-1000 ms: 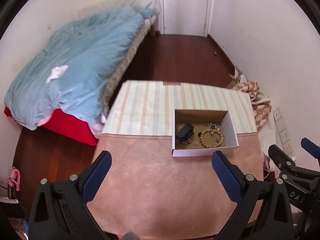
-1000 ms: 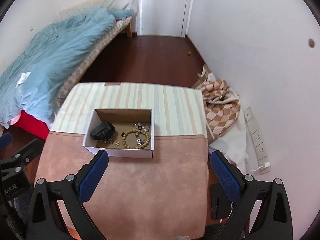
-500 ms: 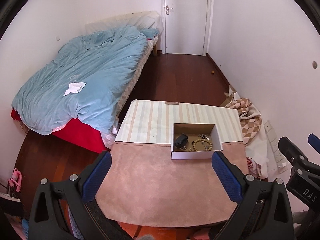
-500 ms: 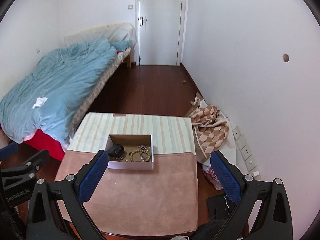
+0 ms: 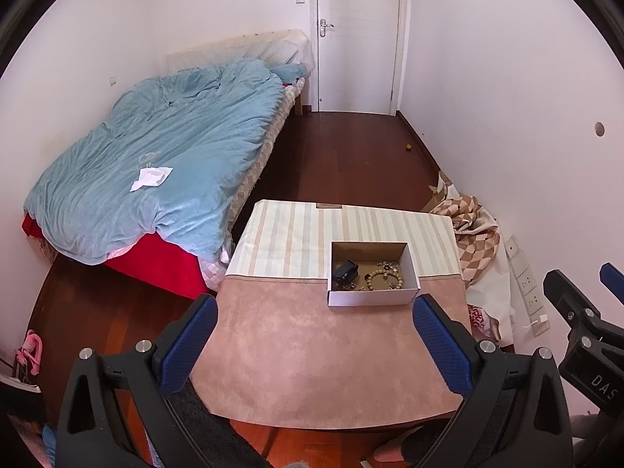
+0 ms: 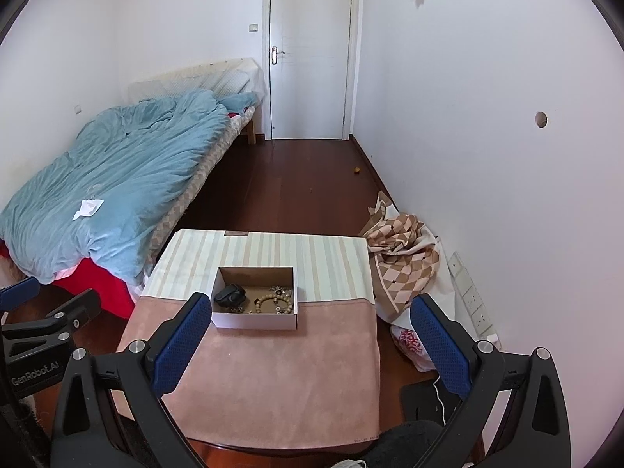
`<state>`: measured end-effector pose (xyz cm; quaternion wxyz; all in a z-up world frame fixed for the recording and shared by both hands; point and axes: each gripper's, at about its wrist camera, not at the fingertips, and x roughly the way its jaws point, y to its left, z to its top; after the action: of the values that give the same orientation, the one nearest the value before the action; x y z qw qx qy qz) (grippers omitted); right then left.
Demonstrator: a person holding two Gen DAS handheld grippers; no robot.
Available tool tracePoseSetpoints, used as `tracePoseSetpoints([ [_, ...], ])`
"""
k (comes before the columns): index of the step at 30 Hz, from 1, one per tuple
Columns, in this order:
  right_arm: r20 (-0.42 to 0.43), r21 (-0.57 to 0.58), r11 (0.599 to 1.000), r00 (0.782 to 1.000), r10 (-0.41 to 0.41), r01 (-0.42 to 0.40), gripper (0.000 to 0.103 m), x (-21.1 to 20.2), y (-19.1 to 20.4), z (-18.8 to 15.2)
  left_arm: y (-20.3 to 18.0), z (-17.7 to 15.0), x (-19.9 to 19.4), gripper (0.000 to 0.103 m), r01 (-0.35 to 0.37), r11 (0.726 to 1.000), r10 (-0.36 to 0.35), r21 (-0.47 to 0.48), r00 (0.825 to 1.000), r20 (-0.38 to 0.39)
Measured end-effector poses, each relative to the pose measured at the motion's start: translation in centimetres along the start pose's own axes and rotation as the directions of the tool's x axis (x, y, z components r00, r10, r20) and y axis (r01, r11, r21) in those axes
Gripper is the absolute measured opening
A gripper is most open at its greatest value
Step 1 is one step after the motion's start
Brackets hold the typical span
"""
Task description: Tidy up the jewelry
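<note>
White letters "DAS" stand on the black plastic body of the right gripper (image 5: 592, 374), seen at the lower right edge of the left wrist view; the word is cut off by the frame there. In the right wrist view, grey lettering "GenRobot.AI" runs along the black plastic body of the left gripper (image 6: 35, 370), at the lower left, beside the pink-covered table (image 6: 273, 382). No other writing is legible.

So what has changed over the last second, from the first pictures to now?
Both grippers, left and right, pulled back and up from the table, so the cardboard box looks smaller and farther. Nothing was grasped or released. Both stay open and empty; the bead bracelet and black item lie unmoved inside.
</note>
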<state>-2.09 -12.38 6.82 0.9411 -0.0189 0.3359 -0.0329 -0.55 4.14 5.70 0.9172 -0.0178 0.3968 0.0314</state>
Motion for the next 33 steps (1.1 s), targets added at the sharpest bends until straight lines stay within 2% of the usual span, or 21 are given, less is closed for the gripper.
tracePoseSetpoints([
  [8, -0.023, -0.002, 1.000, 1.000, -0.012, 0.012, 0.103, 0.8, -0.1, 0.1, -0.5, 0.1, 1.3, 0.102, 0.008, 1.000, -0.008, -0.004, 0.999, -0.051],
  [23, -0.125, -0.022, 0.999, 0.992, -0.033, 0.031, 0.103, 8.0, 0.3, 2.7, -1.4, 3.2, 6.1, 0.102, -0.019, 1.000, 0.018, -0.007, 0.993, -0.117],
  [33, -0.201, -0.039, 0.999, 0.979, -0.042, 0.035, 0.103, 12.2, 0.6, 3.4, -1.5, 4.1, 10.1, 0.102, -0.030, 1.000, 0.029, 0.001, 0.982, -0.187],
])
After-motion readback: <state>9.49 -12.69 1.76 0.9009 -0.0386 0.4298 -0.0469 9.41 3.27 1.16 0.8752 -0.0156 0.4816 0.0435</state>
